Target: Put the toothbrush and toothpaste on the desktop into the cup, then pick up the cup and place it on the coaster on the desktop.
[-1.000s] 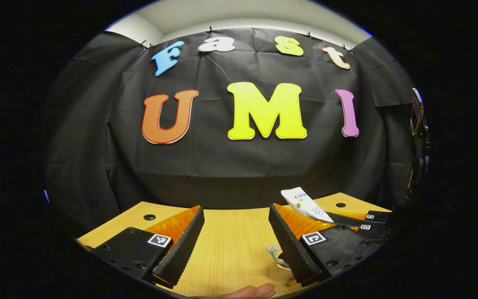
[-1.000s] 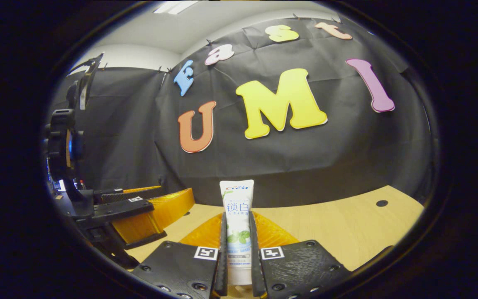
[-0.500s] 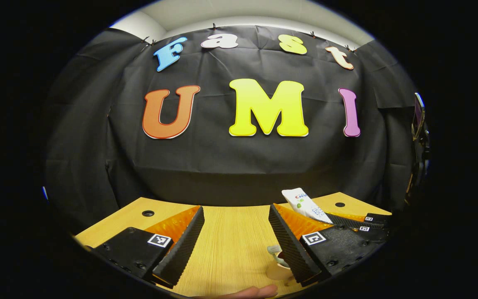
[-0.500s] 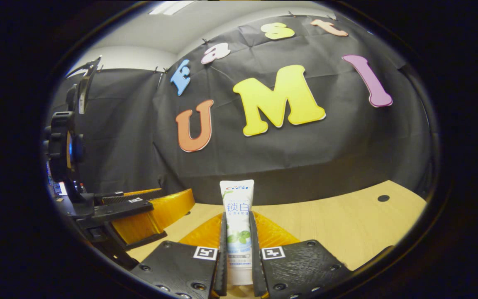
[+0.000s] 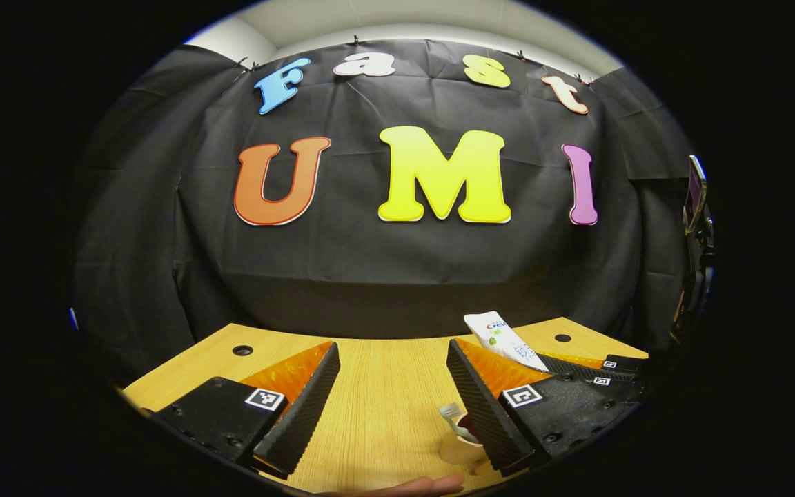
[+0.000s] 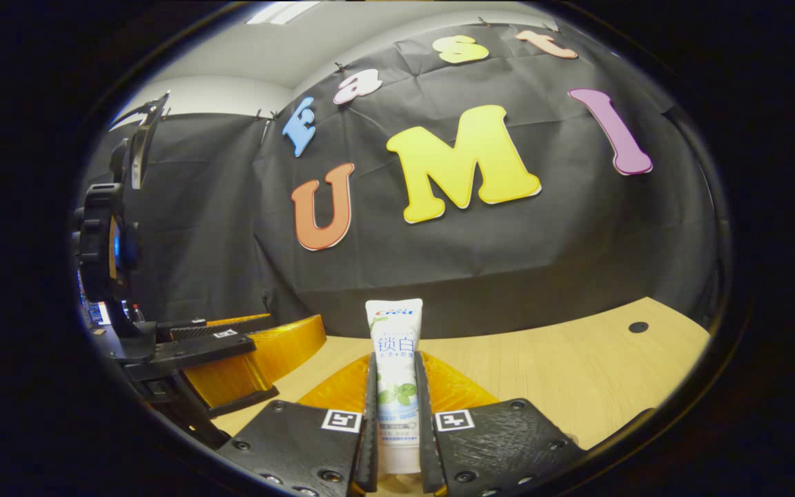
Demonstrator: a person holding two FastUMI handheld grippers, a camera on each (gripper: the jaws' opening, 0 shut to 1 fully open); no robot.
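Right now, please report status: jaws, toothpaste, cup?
Right gripper shut on white toothpaste tube. Left gripper open. Toothbrush in small cup.

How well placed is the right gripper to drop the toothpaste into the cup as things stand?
Probably yes. The right gripper is shut on the toothpaste, held upright. In the left gripper view the cup, toothbrush already in it, sits low beside the open left gripper, mouth seemingly unblocked.

The left hand-held gripper (image 5: 387, 393) is held with its fingers wide apart. The right hand-held gripper (image 6: 395, 442) is held level, both fingers pressed on the toothpaste (image 6: 395, 366).
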